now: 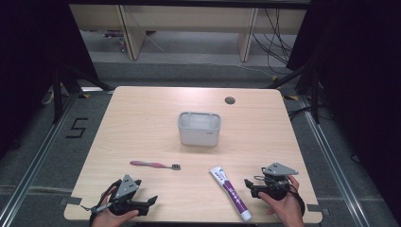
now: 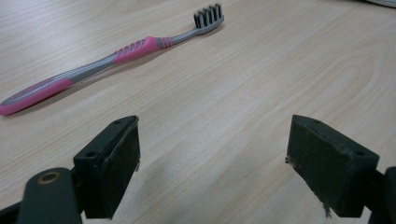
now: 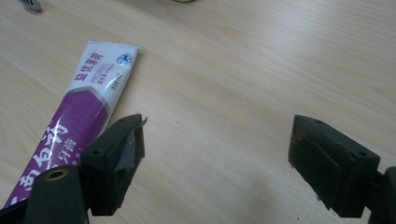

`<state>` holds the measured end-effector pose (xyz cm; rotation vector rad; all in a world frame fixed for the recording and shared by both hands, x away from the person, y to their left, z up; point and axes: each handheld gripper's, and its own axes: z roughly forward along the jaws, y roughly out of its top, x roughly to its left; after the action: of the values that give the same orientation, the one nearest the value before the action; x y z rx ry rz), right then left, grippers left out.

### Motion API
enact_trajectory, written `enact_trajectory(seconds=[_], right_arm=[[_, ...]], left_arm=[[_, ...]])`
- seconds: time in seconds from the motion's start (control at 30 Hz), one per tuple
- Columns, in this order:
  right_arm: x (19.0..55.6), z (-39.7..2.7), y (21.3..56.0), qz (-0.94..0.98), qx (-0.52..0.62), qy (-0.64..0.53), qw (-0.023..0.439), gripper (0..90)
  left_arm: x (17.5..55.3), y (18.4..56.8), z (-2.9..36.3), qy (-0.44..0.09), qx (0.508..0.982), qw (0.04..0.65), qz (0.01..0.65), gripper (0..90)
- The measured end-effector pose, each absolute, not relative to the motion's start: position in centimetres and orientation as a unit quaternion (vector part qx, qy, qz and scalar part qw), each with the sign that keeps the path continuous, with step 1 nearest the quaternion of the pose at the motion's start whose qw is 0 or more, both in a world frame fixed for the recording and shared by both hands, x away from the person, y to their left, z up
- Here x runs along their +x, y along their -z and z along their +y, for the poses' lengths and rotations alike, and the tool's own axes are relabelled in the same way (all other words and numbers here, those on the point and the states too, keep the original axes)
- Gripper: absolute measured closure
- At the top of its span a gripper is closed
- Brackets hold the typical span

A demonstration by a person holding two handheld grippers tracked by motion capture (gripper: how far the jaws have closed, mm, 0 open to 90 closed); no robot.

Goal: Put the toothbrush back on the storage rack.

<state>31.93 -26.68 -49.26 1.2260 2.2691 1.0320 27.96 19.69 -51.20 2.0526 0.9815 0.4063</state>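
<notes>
A pink and grey toothbrush [image 1: 155, 165] lies flat on the wooden table [image 1: 142, 123], bristles to the right; the left gripper view has this toothbrush [image 2: 116, 53] ahead and to the left of the jaws. A white and purple toothpaste tube [image 1: 230, 191] lies near the front edge. My left gripper [image 1: 144, 204] rests low at the front left, open [image 2: 212, 140], with bare wood between its jaws. My right gripper [image 1: 250, 187] sits just right of the tube, open [image 3: 217, 140] and holding nothing; the toothpaste tube [image 3: 88, 112] runs beside its left jaw.
A pale grey rectangular bin [image 1: 199, 128] stands in the middle of the table. A round cable hole [image 1: 230, 100] sits near the far edge. Black frame legs and dark curtains flank both sides.
</notes>
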Motion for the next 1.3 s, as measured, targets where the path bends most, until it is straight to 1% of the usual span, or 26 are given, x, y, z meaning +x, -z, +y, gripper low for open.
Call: enact_trajectory(seconds=[0.07, 0.13, 0.2, 0.23, 0.4, 0.43, 0.47, 0.5, 0.9, 0.93, 1.1, 1.17, 1.2, 1.3], right_arm=[[31.9, -26.6, 49.2, 0.802, 0.440, -0.364, 0.173, 19.8], [32.0, -26.7, 49.3, 0.805, 0.425, -0.363, 0.198, 20.7], [31.9, -26.6, 49.3, 0.804, 0.435, -0.362, 0.181, 20.7], [32.0, -26.6, 49.3, 0.806, 0.433, -0.359, 0.183, 20.7], [32.0, -26.6, 49.4, 0.808, 0.429, -0.357, 0.188, 20.7], [32.0, -26.7, 49.4, 0.808, 0.426, -0.357, 0.197, 20.7], [32.0, -26.7, 49.4, 0.808, 0.426, -0.357, 0.197, 20.7], [31.8, -26.5, 49.3, 0.802, 0.442, -0.357, 0.186, 20.7], [32.0, -26.8, 49.6, 0.809, 0.425, -0.357, 0.191, 20.6], [32.1, -26.9, 49.5, 0.810, 0.418, -0.356, 0.207, 20.6], [32.1, -27.0, 49.5, 0.811, 0.415, -0.355, 0.209, 20.5], [32.1, -27.0, 49.4, 0.810, 0.418, -0.355, 0.207, 20.5], [31.9, -26.7, 49.4, 0.806, 0.435, -0.355, 0.188, 20.6], [32.0, -26.8, 49.4, 0.809, 0.424, -0.358, 0.192, 20.6]], left_arm=[[28.0, 51.2, 19.7, -0.161, 0.813, 0.403, 0.388, 16.4], [28.0, 51.2, 19.6, -0.162, 0.812, 0.403, 0.390, 15.8], [27.9, 51.2, 19.6, -0.163, 0.815, 0.400, 0.386, 15.6], [27.9, 51.2, 19.6, -0.164, 0.812, 0.406, 0.386, 15.6], [28.0, 50.9, 19.8, -0.173, 0.821, 0.393, 0.376, 15.6], [28.0, 50.9, 19.8, -0.177, 0.821, 0.394, 0.373, 15.6], [28.0, 50.9, 19.8, -0.177, 0.821, 0.394, 0.373, 15.6], [28.1, 50.7, 20.0, -0.188, 0.826, 0.389, 0.363, 15.6], [29.3, 50.0, 21.4, -0.200, 0.812, 0.392, 0.384, 15.9], [29.4, 50.0, 21.4, -0.201, 0.810, 0.393, 0.387, 16.0], [29.6, 50.1, 21.6, -0.199, 0.809, 0.392, 0.390, 16.1], [29.6, 50.1, 21.6, -0.200, 0.809, 0.391, 0.391, 16.1], [29.7, 50.2, 21.6, -0.202, 0.808, 0.393, 0.389, 16.1], [29.9, 50.1, 21.6, -0.200, 0.809, 0.391, 0.392, 16.1]])
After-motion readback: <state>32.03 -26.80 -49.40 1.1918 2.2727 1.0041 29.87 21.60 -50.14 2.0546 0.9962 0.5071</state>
